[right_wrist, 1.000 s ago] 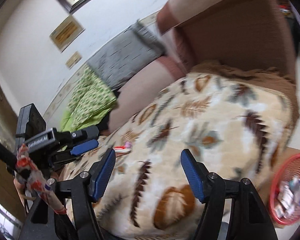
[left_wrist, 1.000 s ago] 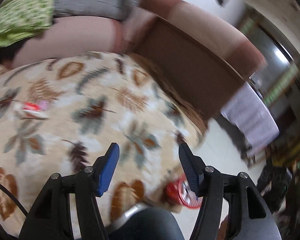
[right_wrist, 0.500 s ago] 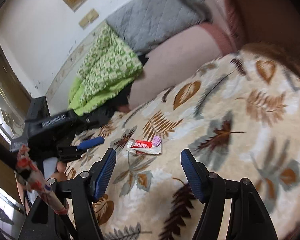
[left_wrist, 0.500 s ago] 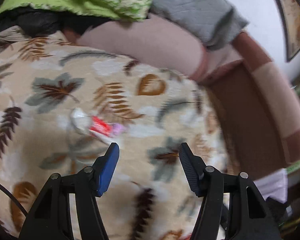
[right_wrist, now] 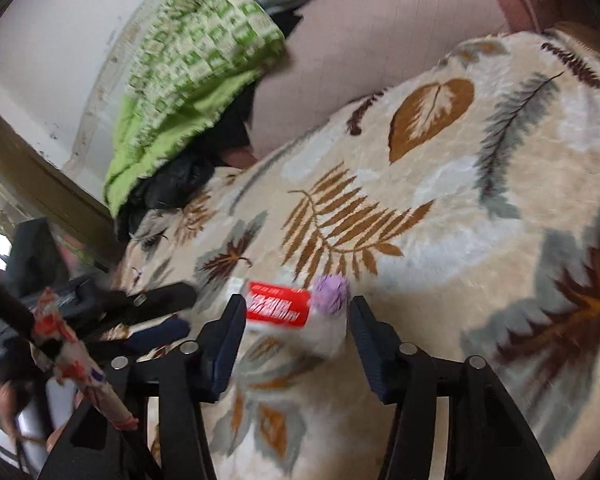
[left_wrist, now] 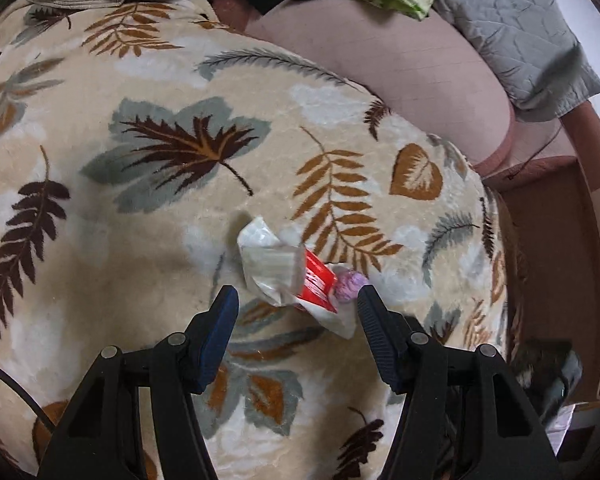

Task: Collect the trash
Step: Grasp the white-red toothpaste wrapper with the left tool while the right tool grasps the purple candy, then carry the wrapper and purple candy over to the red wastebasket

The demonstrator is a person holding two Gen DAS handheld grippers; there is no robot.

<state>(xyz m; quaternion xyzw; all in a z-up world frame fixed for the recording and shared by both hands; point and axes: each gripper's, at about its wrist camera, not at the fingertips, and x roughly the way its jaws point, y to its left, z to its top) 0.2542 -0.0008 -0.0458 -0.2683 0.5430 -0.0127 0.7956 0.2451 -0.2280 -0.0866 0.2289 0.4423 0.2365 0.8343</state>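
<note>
While both grippers hang over the leaf-print blanket (left_wrist: 148,240), a crumpled wrapper (left_wrist: 288,276) lies just ahead of their spread fingers.

In the left wrist view the left gripper (left_wrist: 296,304) has its jaws apart, and the clear-and-red wrapper sits at twelve o'clock from them, its purple wad (left_wrist: 350,286) at about one o'clock, just beside the right-hand fingertip. In the right wrist view the right gripper (right_wrist: 298,310) is likewise wide apart and grips nothing; the wrapper's red panel (right_wrist: 278,308) and the purple wad (right_wrist: 332,292) lie between its tips at twelve o'clock, resting on the blanket. The left gripper's dark body (right_wrist: 148,304) shows at nine o'clock. A green patterned cloth (right_wrist: 196,48) is heaped at eleven o'clock against the pinkish sofa cushion (right_wrist: 380,44). No bin or basket shows in either view.
</note>
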